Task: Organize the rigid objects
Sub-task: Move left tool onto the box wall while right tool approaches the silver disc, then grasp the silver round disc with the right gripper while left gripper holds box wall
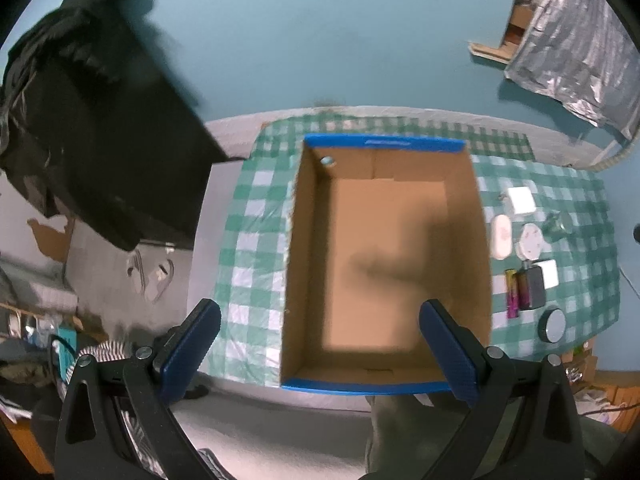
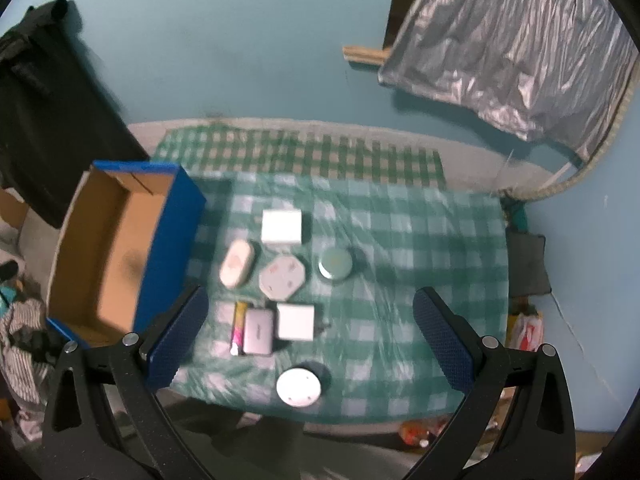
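Observation:
An empty cardboard box with blue outer sides (image 1: 308,248) (image 2: 160,248) sits on a green checked cloth (image 2: 400,264). My left gripper (image 1: 320,352) is open and empty above the box's near end. Right of the box lie several small items: two white square boxes (image 2: 281,226) (image 2: 296,322), a white oval case (image 2: 237,263), an octagonal case (image 2: 282,277), a green round tin (image 2: 335,264), a grey case (image 2: 259,332) beside a pink-yellow tube (image 2: 238,328), and a white round tin (image 2: 298,386). My right gripper (image 2: 312,344) is open and empty above them.
A black cloth-covered object (image 1: 92,128) stands left of the box. A silver foil sheet (image 2: 512,48) hangs on the teal wall at the back right. Clutter lies on the floor at the left (image 1: 36,344) and lower right (image 2: 524,328).

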A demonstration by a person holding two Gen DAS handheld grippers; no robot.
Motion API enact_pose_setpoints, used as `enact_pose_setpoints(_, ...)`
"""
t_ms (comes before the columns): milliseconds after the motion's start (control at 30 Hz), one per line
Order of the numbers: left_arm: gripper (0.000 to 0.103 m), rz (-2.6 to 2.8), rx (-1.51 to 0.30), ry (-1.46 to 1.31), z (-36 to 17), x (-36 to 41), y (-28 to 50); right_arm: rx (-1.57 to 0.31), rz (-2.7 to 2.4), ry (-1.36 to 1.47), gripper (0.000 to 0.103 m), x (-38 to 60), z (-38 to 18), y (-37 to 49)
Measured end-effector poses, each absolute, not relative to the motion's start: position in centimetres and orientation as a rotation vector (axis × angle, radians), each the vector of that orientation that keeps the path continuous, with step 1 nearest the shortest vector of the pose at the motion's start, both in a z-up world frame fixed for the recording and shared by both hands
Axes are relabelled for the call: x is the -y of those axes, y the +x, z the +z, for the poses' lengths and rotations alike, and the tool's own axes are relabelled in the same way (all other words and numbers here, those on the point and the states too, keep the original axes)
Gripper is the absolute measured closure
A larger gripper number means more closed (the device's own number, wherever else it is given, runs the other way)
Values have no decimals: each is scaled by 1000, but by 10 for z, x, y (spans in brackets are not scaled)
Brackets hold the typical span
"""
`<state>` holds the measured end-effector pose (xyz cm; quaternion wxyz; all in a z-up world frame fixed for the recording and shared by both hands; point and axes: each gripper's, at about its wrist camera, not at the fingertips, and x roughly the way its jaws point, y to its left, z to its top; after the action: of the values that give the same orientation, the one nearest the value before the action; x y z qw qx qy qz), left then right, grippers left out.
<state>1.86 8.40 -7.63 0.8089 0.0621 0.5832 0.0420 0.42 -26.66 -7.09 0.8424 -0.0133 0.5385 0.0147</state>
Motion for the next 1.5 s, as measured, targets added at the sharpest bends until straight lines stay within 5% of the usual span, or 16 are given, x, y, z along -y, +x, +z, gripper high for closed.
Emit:
enact_pose_setpoints(733,3,104,-1423,117,-180,-149,25,-1366,112,-22,1,268,-207,-16)
enact_pose_setpoints(867,18,99,-1460,103,-199,-156,24,-1405,101,-12,1,269,-224,-19)
enact_pose_setpoints(1300,22,97,-1501,83,-226,-160,16,-1516,64,-1,6,269,-282,-33)
enact_pose_setpoints(1500,40,83,-1518,91,-231,-159,15,-1524,71,-16,11,261,-297,-32)
